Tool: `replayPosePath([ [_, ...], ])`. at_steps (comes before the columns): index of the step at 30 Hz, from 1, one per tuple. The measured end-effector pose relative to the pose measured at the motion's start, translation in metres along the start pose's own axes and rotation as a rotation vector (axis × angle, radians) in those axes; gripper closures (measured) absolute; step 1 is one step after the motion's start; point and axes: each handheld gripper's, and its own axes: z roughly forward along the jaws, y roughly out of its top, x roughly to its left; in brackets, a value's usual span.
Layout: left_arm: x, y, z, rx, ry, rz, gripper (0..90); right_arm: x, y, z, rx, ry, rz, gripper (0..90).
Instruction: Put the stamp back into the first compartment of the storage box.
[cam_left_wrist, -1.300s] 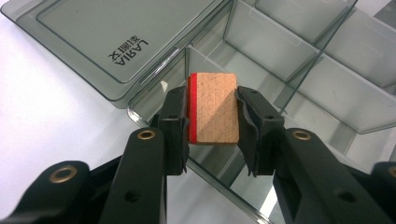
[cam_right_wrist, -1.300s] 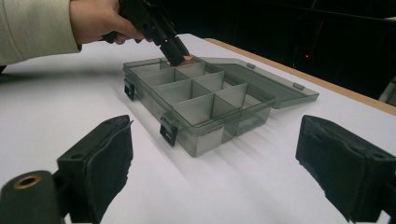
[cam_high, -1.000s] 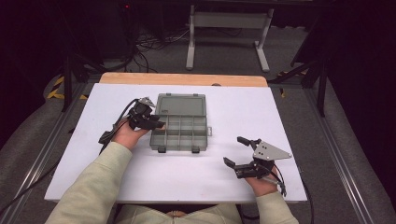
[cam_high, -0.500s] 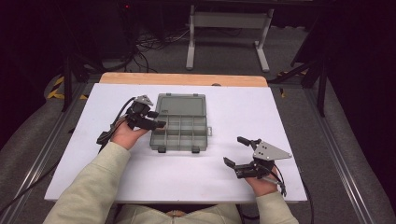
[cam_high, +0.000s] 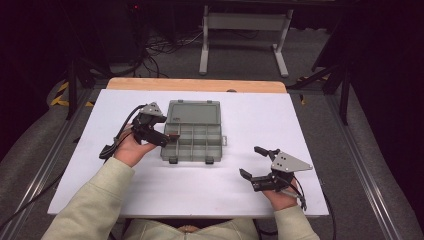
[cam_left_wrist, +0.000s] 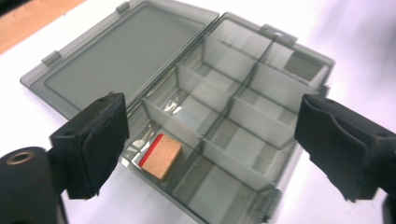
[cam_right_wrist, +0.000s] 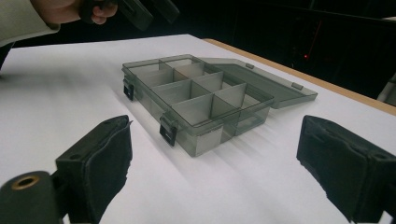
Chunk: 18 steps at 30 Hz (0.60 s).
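Note:
A smoky-grey compartment box (cam_high: 200, 142) lies mid-table with its lid (cam_high: 194, 112) laid open at the far side. A small tan block with a red edge (cam_left_wrist: 161, 156) rests in a compartment at the box's left end. My left gripper (cam_high: 167, 132) hovers just above that end. Its jaws have just been opening and stand wide apart (cam_left_wrist: 210, 116) over the box, with nothing between the pads. My right gripper (cam_high: 250, 161) rests near the table's front right, open and empty (cam_right_wrist: 219, 135), and it faces the box (cam_right_wrist: 196, 100) from a short distance.
The white table top (cam_high: 260, 120) has bare room around the box. A wooden strip (cam_high: 195, 85) runs along the far edge. Beyond it stand a metal frame (cam_high: 245, 30) and cables on the dark floor. The left gripper's cable (cam_high: 112, 145) trails toward the table's left.
My left gripper's jaws have opened, and it has lifted slightly back from the box's left end. The block stays in its compartment. My right hand has not moved.

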Motion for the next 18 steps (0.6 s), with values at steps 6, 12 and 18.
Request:
replayPosePath([
  [6, -0.017, 0.002, -0.01, -0.008, 0.001, 0.031, 6.6, 0.0, 0.0, 0.0, 0.001, 0.001, 0.0, 10.6],
  [12, -0.029, -0.002, -0.018, -0.025, -0.017, 0.031, 4.1, 0.001, 0.0, 0.001, 0.002, 0.002, 0.0, 10.6],
  [18, -0.036, -0.009, -0.026, -0.057, -0.034, 0.02, 2.0, 0.001, 0.0, 0.001, 0.002, 0.001, 0.001, 10.6],
])
